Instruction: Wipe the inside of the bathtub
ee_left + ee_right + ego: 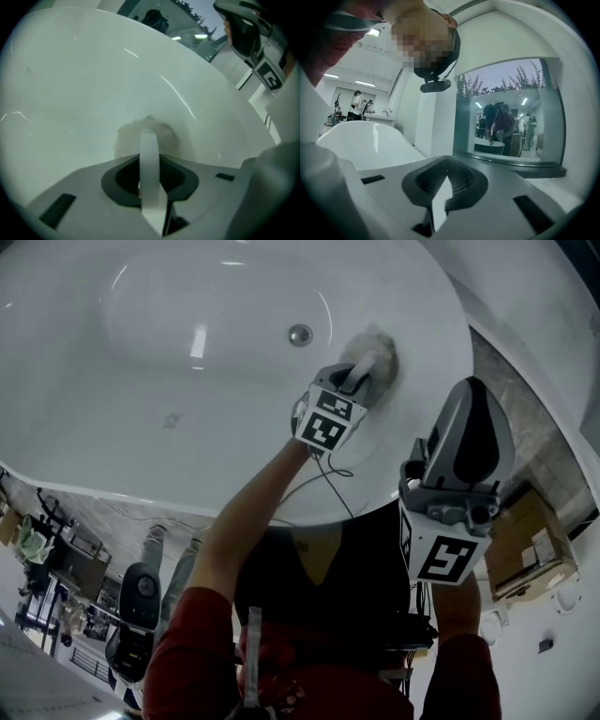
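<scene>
The white bathtub (pixel 178 418) fills the top of the head view, its drain (pixel 300 334) near the middle. My left gripper (pixel 364 369) reaches down into the tub and is shut on a pale cloth (pixel 377 354), which is pressed against the tub's inner wall just right of the drain. In the left gripper view the cloth (pixel 126 136) bunches beyond the closed fingers (pixel 149 154) against the tub wall (pixel 93 79). My right gripper (pixel 472 399) is held up outside the tub's near rim, shut, with nothing in it. In its own view the right gripper (pixel 439 199) points away across the room.
A cardboard box (pixel 525 549) sits on the floor at the right, past the tub's rim. A cable hangs from the left gripper over the rim. The right gripper view shows a glass partition (pixel 511 112) with people behind it and another tub (pixel 361 140).
</scene>
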{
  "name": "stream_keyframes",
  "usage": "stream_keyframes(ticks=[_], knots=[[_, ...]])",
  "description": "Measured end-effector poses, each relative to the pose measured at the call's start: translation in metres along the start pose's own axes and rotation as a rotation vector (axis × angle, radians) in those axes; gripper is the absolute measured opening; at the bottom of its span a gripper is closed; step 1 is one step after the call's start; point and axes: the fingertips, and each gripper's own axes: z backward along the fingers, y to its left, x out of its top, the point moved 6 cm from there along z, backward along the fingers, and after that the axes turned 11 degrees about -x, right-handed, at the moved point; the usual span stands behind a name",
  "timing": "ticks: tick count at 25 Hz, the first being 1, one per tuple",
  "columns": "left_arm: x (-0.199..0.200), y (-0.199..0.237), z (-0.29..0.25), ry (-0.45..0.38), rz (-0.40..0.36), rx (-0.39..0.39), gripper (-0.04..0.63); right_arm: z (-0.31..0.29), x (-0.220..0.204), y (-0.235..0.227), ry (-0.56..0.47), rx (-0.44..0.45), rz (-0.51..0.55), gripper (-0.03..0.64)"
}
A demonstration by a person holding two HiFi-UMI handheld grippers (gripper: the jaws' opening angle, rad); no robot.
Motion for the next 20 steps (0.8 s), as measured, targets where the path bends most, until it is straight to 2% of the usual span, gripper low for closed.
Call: stream_keyframes(ticks=[8, 16, 20], knots=[[-0.026, 0.068, -0.033, 0.041, 0.058, 0.098, 0.095, -0.015, -0.041, 0.012, 0.042, 0.053, -0.008, 0.011], [-0.051, 0.126, -0.06, 0.115, 0.066, 0.195, 0.094, -0.023, -0.057, 0.02, 0.042, 0.096, 0.002, 0.011], [-0.06, 0.143, -0.067, 0.147, 0.04, 0.23, 0.095, -0.027, -0.054, 0.024, 0.025, 0.107, -0.011, 0.011]])
